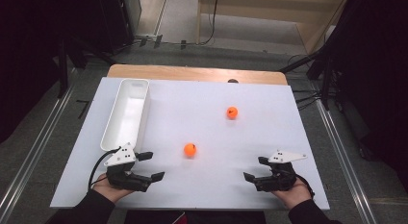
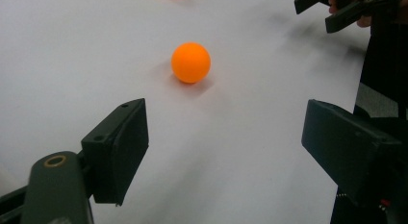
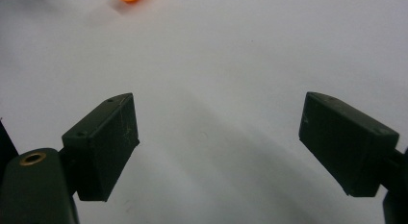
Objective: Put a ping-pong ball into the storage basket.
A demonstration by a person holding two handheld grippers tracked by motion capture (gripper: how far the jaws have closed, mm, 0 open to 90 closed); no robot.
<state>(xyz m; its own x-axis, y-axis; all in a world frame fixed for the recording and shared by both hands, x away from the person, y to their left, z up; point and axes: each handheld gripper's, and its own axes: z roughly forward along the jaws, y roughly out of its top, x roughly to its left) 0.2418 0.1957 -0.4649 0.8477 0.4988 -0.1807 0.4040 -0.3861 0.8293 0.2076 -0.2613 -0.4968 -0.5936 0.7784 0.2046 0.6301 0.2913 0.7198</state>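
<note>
Orange plastic balls, two of them, small, round and smooth like table-tennis balls, lie loose on a white sheet (image 1: 202, 180) that covers a wooden table. The nearer ball (image 1: 190, 149) sits near the middle of the sheet, just ahead and to the right of the left gripper (image 1: 151, 165). The farther ball (image 1: 232, 112) rests well apart from it, toward the far right of the sheet. A long white plastic tray (image 1: 109, 132), open-topped and empty, runs along the left side from near to far; its near end is just beside the left gripper, which suggests it is there to receive the balls.

A person's hands hold both black two-jaw grippers low over the near edge of the sheet, one at each side. The left gripper's jaws are spread wide with nothing between them, and in the left gripper view they frame the nearer ball (image 2: 191, 62), which lies ahead of the jaw tips and untouched. That aim reads as lining up for a pickup, judged from how the jaws bracket the ball.

The right gripper (image 1: 254, 168), at the near right, is also spread wide and holds nothing; bare sheet lies between its jaws. It seems parked out of the way, leaving the nearer ball to the left hand (image 1: 111, 190).
</note>
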